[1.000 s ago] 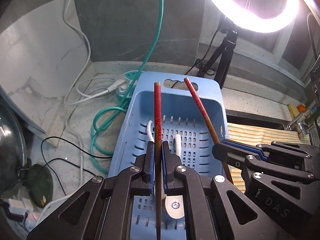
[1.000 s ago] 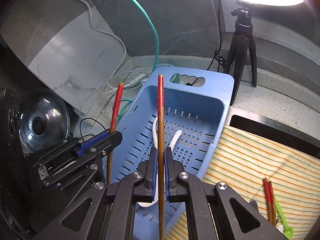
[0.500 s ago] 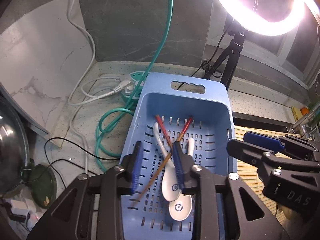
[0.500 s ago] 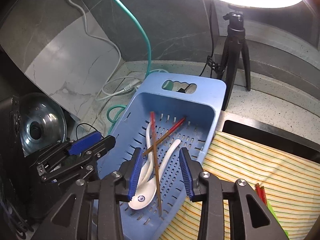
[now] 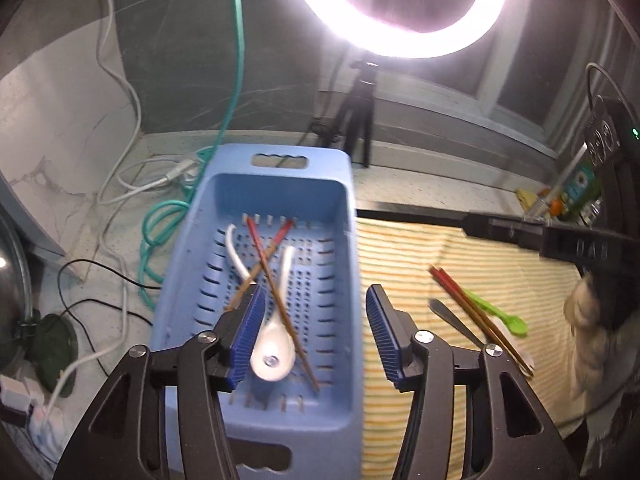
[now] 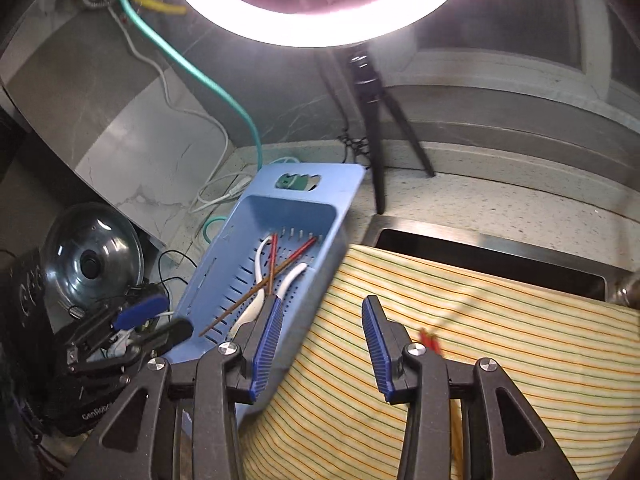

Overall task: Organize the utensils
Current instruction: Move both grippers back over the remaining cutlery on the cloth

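Both tools are released: the left gripper [image 5: 314, 330] has just been opening its jaws, nothing between the blue pads [image 5: 250, 336], and it hangs over the near half of the blue basket [image 5: 348, 208]. The right gripper [image 6: 322, 344] stands apart as well, empty, over the left edge of the striped cloth [image 6: 500, 320].

The left pad hides part of the white spoons [image 5: 276, 354] in the basket; their bowls overlap, so where one ends is hard to tell. In the right wrist view the pair of chopsticks on the cloth [image 6: 430, 342] is only a red blur, cut off by the right finger.

In the basket two red-tipped chopsticks [image 5: 266, 258] lie crossed over the spoons, red ends toward the far wall. On the cloth, right of the basket, lie another chopstick pair [image 5: 466, 304], a green spoon [image 5: 496, 312] and a dark metal handle [image 5: 450, 318] whose head the gripper covers.

Behind the basket a teal cable [image 5: 236, 80] and white cords [image 5: 120, 184] coil on the counter, a tripod [image 5: 360, 116] with a ring light [image 5: 396, 4] stands at the back edge, and a glass pot lid [image 6: 94, 254] leans at the left
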Demonstrator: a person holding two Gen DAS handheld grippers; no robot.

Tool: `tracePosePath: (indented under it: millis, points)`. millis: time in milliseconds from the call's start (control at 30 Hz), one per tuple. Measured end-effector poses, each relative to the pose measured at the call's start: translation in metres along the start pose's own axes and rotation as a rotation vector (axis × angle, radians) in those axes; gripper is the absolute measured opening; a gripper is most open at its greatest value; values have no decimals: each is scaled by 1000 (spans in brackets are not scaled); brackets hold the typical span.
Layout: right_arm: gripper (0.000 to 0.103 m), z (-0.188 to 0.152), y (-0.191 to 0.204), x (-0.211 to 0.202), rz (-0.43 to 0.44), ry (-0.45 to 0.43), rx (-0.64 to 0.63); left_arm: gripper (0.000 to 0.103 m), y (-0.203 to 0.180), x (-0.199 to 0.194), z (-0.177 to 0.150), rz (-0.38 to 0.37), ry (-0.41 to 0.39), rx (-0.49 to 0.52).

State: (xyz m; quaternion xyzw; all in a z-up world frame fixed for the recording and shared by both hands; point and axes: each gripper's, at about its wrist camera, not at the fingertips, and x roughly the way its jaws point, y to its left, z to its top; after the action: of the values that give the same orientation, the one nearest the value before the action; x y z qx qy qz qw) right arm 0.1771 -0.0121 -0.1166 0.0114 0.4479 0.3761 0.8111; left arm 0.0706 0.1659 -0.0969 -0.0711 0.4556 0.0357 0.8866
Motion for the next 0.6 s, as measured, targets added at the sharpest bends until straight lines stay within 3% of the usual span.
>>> tracePosePath:
  millis: [100,167,600]
  points:
    - [41,-8,-26,-24,2,-30,31,53,-21,-5,-16,-23,12,36]
    - [49,-14,-43,-37,-9,-26,43,53,-34,-8,-27,-45,23,54]
    - [49,-59,-96,-72,-39,105,27,53,-110,-7,-85,-116,87,94]
